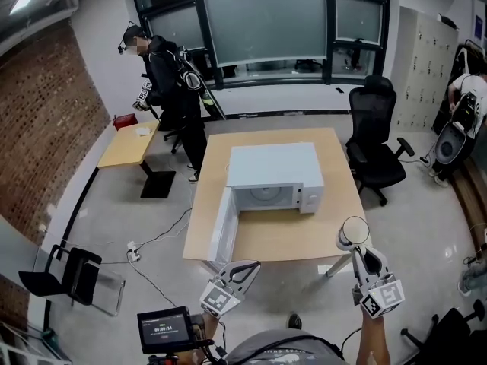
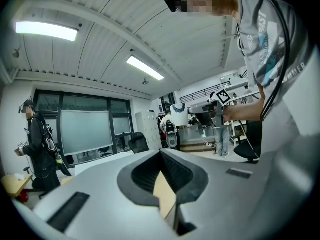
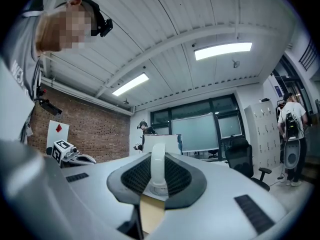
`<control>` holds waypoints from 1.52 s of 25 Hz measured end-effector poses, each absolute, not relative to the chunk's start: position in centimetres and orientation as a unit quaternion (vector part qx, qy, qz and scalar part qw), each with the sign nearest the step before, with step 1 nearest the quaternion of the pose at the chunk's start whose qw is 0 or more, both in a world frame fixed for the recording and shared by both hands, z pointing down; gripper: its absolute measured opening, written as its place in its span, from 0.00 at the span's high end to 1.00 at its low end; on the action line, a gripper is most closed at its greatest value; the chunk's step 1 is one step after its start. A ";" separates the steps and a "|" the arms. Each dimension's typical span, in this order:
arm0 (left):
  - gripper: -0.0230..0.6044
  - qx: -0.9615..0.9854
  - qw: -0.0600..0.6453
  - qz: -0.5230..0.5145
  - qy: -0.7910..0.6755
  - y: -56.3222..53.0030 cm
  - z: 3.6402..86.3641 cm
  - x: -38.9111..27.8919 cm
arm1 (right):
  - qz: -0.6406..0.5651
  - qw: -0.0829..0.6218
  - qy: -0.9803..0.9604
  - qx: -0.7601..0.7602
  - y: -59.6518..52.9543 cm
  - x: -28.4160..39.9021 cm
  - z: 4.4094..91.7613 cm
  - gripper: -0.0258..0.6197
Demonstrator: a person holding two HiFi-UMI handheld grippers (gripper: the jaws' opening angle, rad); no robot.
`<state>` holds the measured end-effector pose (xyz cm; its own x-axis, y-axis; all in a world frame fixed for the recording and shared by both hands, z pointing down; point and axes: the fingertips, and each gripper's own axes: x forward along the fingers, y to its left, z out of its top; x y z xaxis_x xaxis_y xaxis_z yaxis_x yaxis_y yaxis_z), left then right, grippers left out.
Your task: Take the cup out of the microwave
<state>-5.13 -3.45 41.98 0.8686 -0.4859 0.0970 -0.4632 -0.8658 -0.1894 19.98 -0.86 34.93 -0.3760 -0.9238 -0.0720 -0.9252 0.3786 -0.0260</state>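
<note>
A white cup (image 1: pixel 354 231) hangs in the air off the table's front right corner, with my right gripper (image 1: pixel 357 244) shut on it. In the right gripper view the cup's white handle (image 3: pixel 157 168) stands upright between the dark pads. The white microwave (image 1: pixel 274 166) sits on the wooden table (image 1: pixel 281 238) with its door (image 1: pixel 222 230) swung open toward me and only the turntable (image 1: pixel 266 198) showing in its cavity. My left gripper (image 1: pixel 249 266) hovers low by the open door, jaws together and holding nothing. The left gripper view shows the cup (image 2: pixel 179 116) held out at the right.
A second person (image 1: pixel 171 74) stands at the back left beside a small wooden table (image 1: pixel 129 144). A black office chair (image 1: pixel 377 154) stands right of the table, a black folding chair (image 1: pixel 65 272) at the left. A power strip (image 1: pixel 133 253) with its cable lies on the floor.
</note>
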 end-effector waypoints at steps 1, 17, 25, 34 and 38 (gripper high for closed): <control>0.90 -0.963 0.085 -0.070 0.245 -3.6 41.9 -5.0 | 0.008 0.038 0.830 -0.557 -1.1 20.1 35.0 0.86; 0.90 -0.958 0.080 -0.088 0.259 -6.1 42.8 -3.7 | -0.022 0.038 0.834 -0.550 -6.1 22.2 37.8 0.86; 0.89 -0.957 0.091 -0.059 0.267 -7.6 43.9 -1.5 | -0.025 0.038 0.837 -0.546 -9.2 24.6 40.0 0.86; 0.89 -0.957 0.087 -0.083 0.266 -8.1 43.9 -0.6 | -0.048 0.037 0.834 -0.548 -10.6 25.7 40.8 0.86; 0.89 -0.955 0.077 -0.087 0.274 -8.5 44.7 -0.2 | -0.056 0.034 0.836 -0.546 -11.7 26.5 41.9 0.86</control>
<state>-0.17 -8.53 44.69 0.8345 -0.5369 0.1242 -0.5100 -0.8378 -0.1949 26.51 -11.70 41.94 -0.4024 -0.9154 0.0046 -0.9080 0.3985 -0.1298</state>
